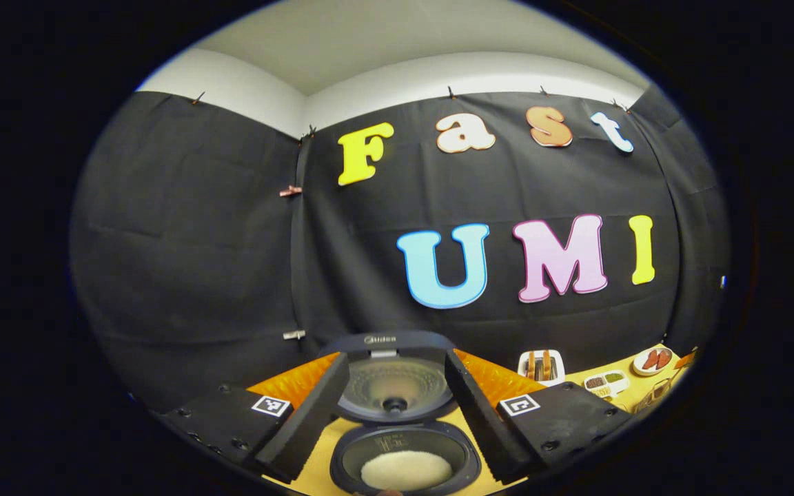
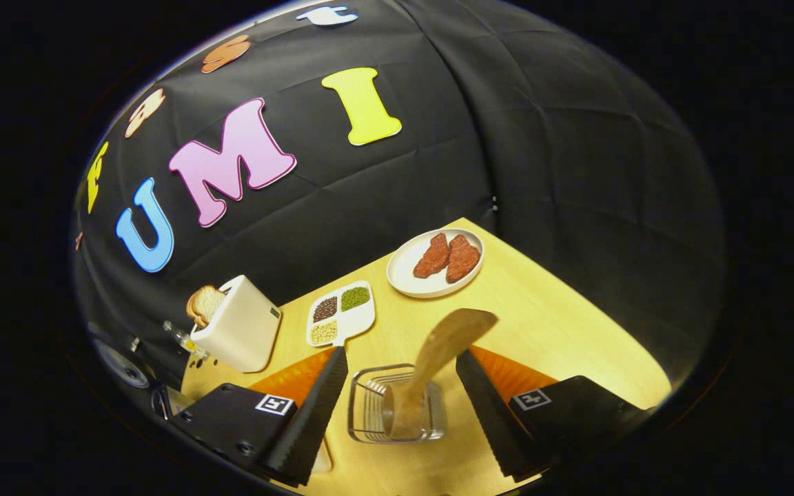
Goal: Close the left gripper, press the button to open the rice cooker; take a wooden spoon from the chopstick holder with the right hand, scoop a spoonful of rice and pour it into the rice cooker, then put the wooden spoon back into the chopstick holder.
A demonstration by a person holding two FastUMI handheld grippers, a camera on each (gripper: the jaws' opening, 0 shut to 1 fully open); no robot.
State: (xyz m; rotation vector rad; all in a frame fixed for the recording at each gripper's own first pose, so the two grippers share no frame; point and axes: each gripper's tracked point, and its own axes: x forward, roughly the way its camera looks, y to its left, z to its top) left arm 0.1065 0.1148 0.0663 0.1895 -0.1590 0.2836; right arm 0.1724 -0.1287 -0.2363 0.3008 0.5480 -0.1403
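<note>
I am looking through the left gripper view: the left gripper point(image 1: 397, 430) is hanging with its fingers point(image 1: 304, 427) spread wide, holding nothing, and the rice cooker point(image 1: 404, 455) is sitting between them on the yellow counter point(image 1: 314, 475). Its lid point(image 1: 393, 375) is standing open and upright, and white rice point(image 1: 406, 470) is lying in the inner pot. Farther right on the counter I am seeing a toaster point(image 1: 540, 366), a divided dish point(image 1: 606, 383) and a white plate point(image 1: 653, 360).

In the right gripper view, the right gripper point(image 2: 397, 413) is also showing wide-open fingers point(image 2: 307, 420), gripping nothing. Between them the clear chopstick holder point(image 2: 369, 410) is standing on the counter point(image 2: 562, 331), and the wooden spoon point(image 2: 438, 355) is resting inside it, handle down, bowl leaning up and to the right, touching neither finger. Beyond it, the divided dish point(image 2: 340, 313) is holding dark, green and pale grains, the toaster point(image 2: 238, 331) is carrying a slice of bread point(image 2: 202, 303), and the plate point(image 2: 404, 269) is holding two reddish pieces of meat point(image 2: 446, 258).
</note>
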